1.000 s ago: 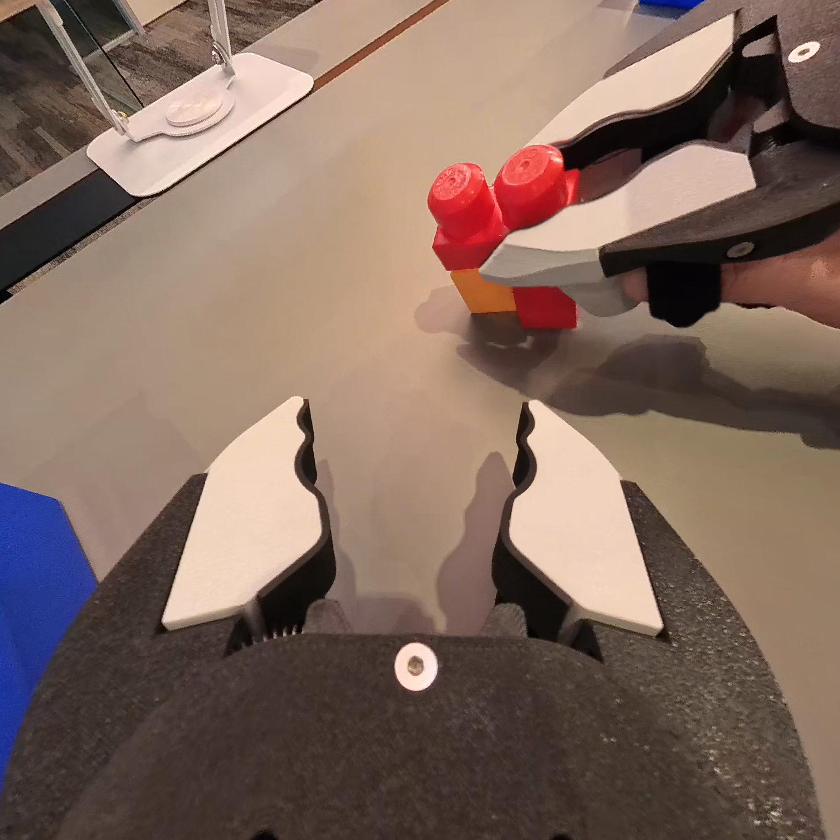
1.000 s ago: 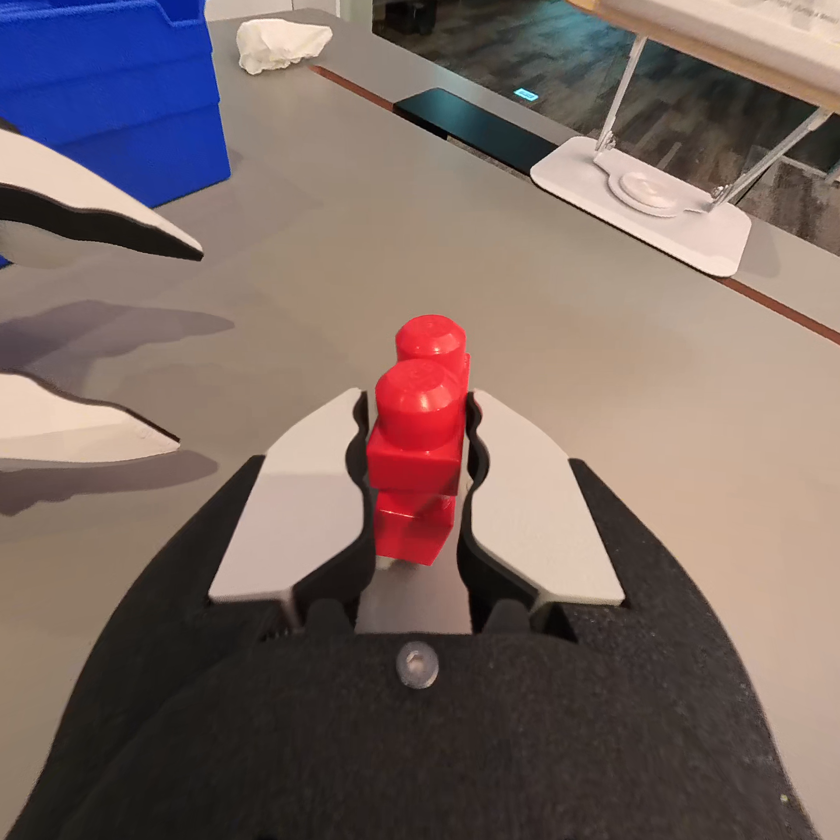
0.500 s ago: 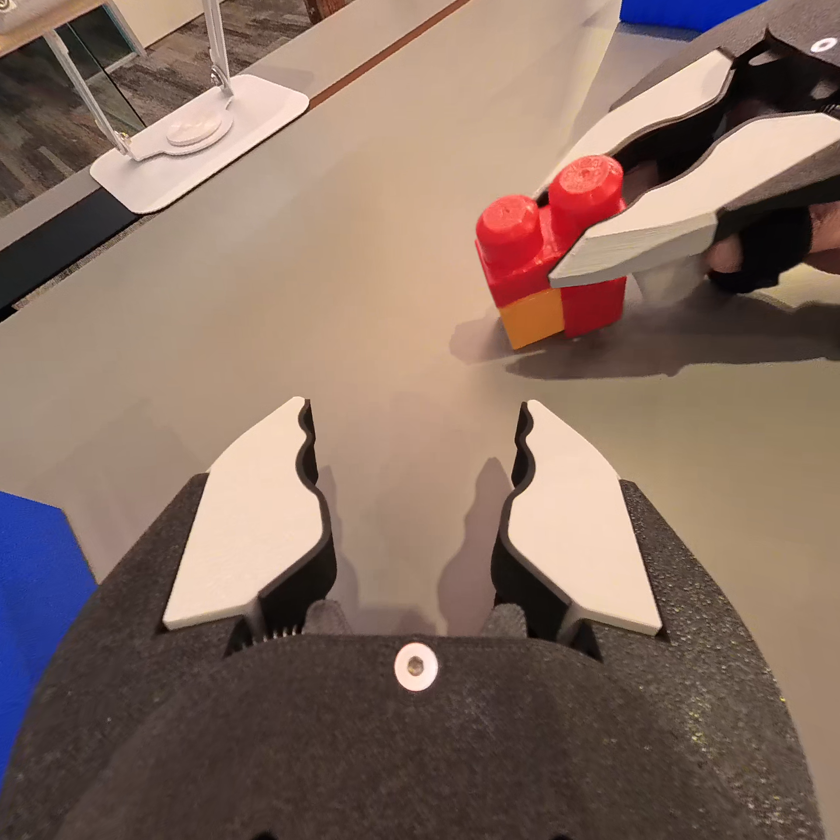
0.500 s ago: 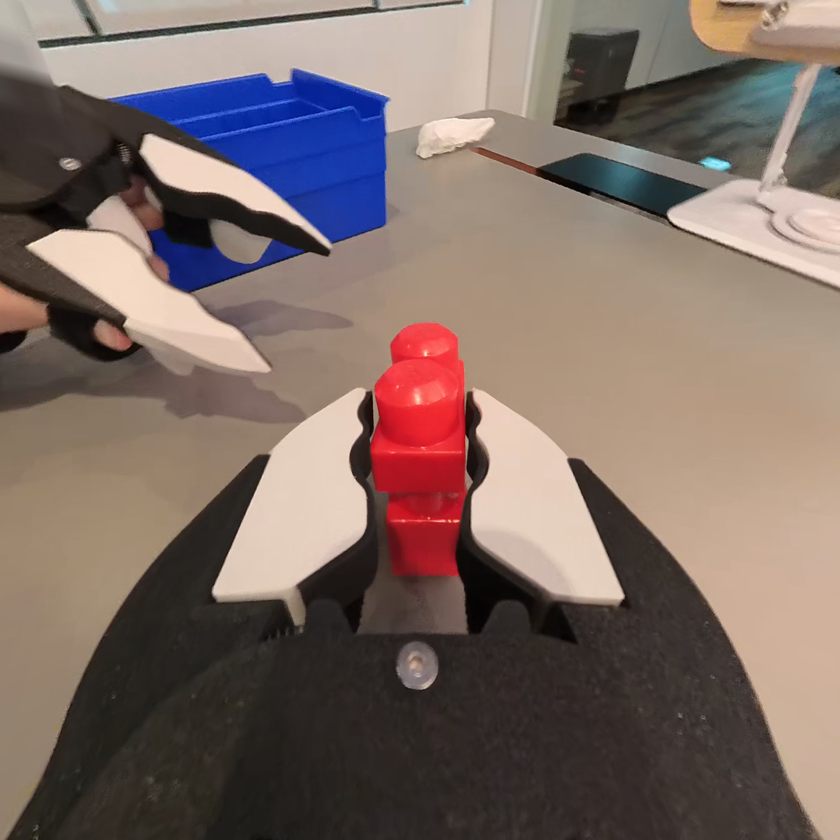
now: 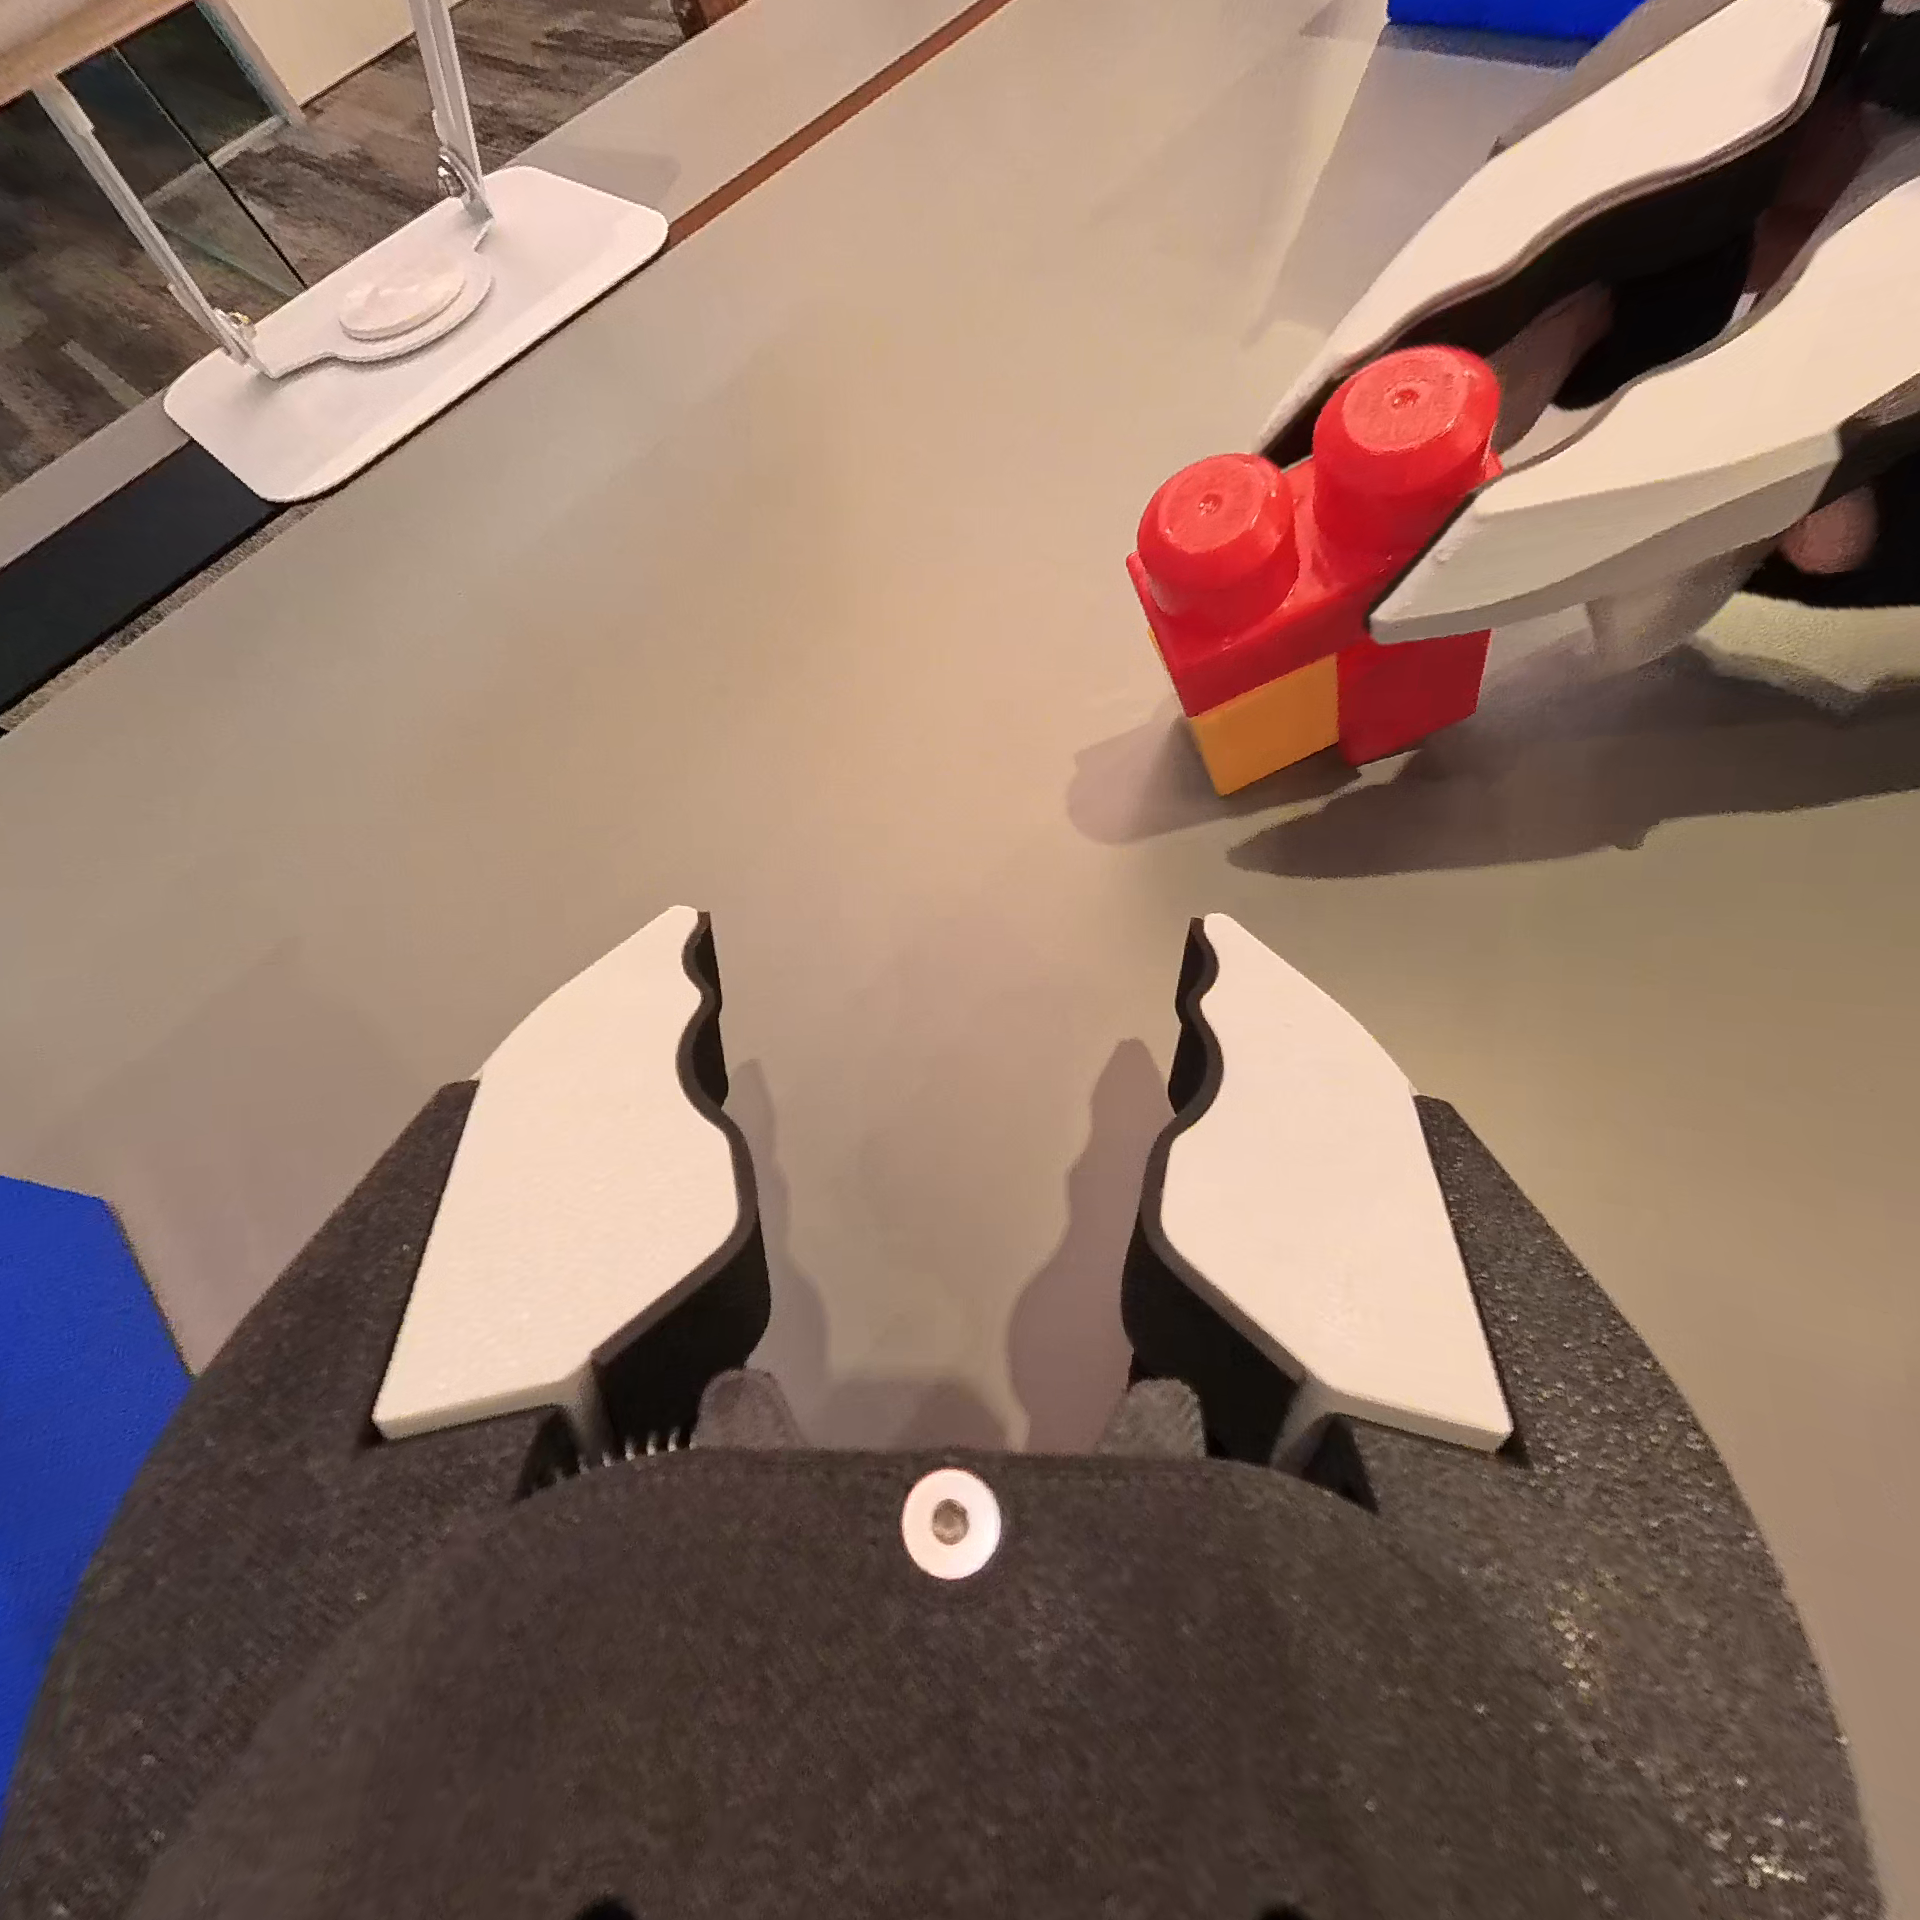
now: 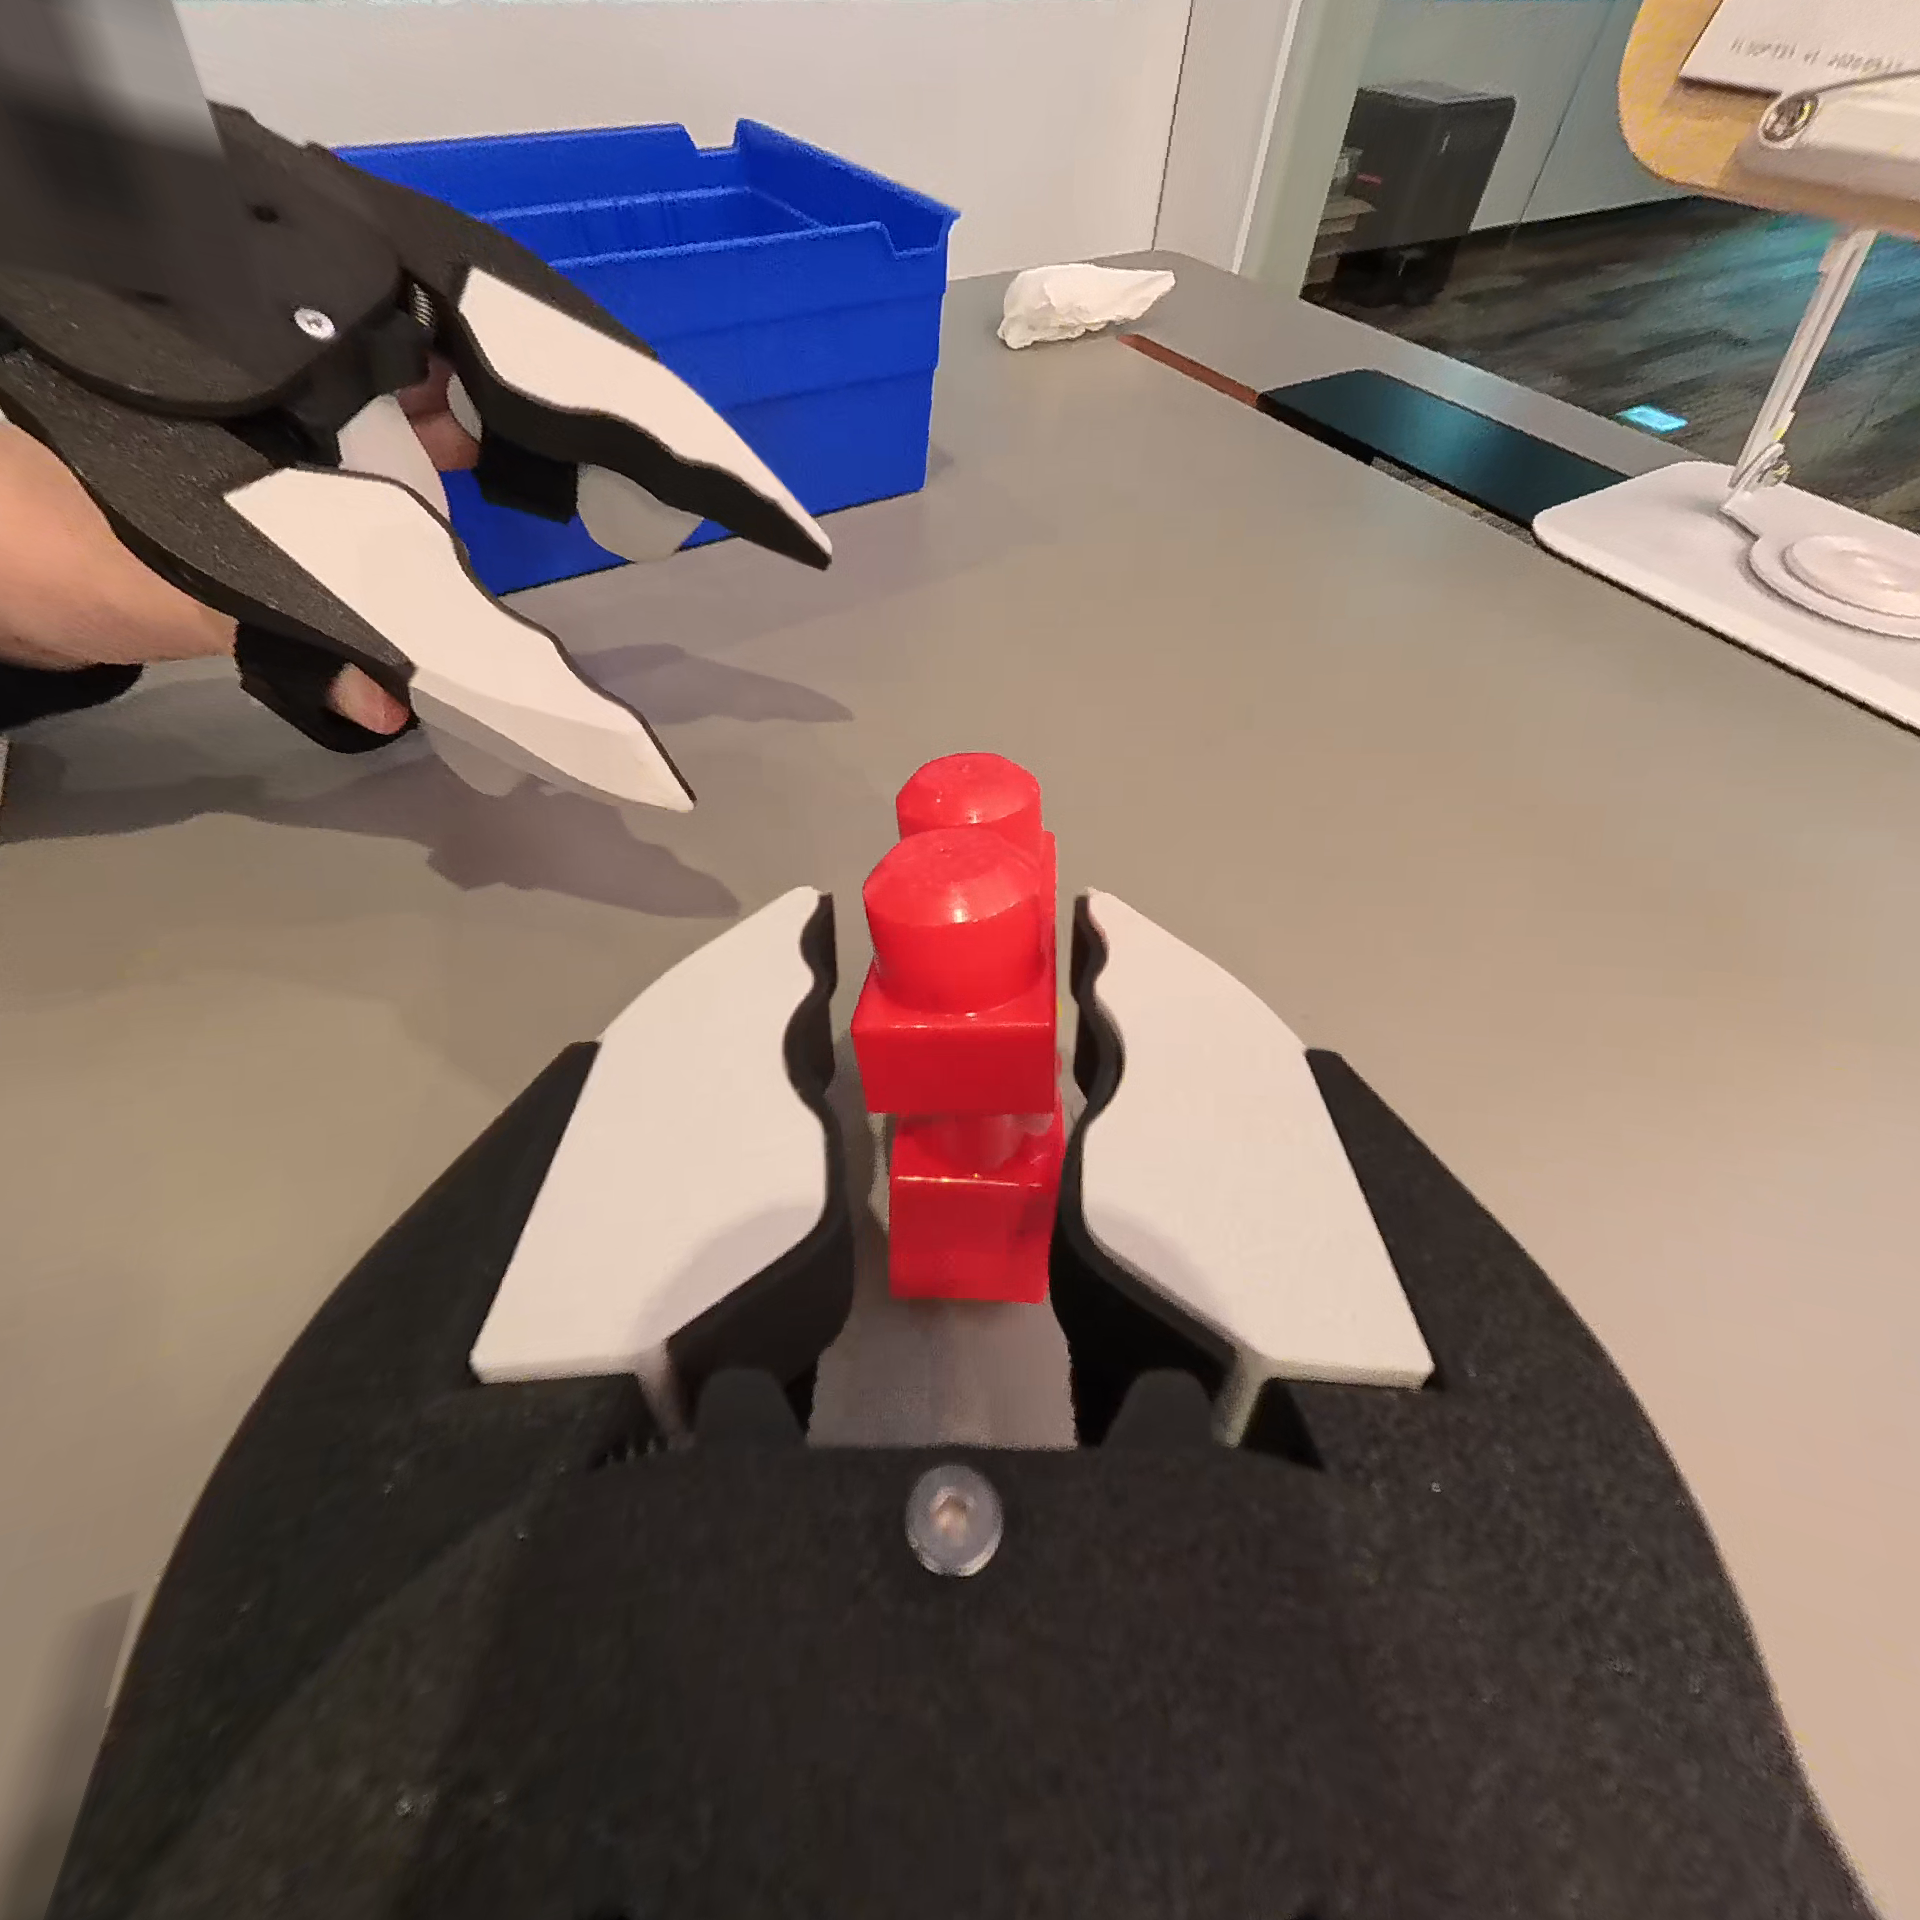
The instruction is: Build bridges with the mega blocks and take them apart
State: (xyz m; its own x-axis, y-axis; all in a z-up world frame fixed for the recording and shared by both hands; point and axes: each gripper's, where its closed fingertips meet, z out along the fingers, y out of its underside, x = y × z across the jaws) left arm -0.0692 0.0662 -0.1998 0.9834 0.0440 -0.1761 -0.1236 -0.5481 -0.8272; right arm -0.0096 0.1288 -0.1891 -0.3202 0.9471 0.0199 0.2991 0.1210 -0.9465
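A red two-stud block point(image 5: 1278, 613) sits on a small orange block point(image 5: 1262, 732) and a small red block point(image 5: 1408, 691) on the grey table point(image 5: 727, 727). My right gripper point(image 6: 951, 899) is shut on the two-stud block point(image 6: 951, 1049). A gap with a stud showing separates it from the lower red block point(image 6: 971, 1236). The stack leans a little. The orange block is hidden in the right wrist view. My left gripper point(image 5: 951, 925) is open and empty, short of the stack and to its left. It also shows in the right wrist view point(image 6: 748, 675).
A blue bin point(image 6: 727, 270) stands behind the left gripper, and a blue edge point(image 5: 62, 1403) shows at the lower left. A white stand base point(image 5: 416, 332) sits at the table's far edge. A crumpled white cloth point(image 6: 1081, 296) lies beyond the bin.
The right gripper has swung round with the stack, bringing it nearer and further right in the left wrist view. A gap has opened under the two-stud block. The left gripper stays open.
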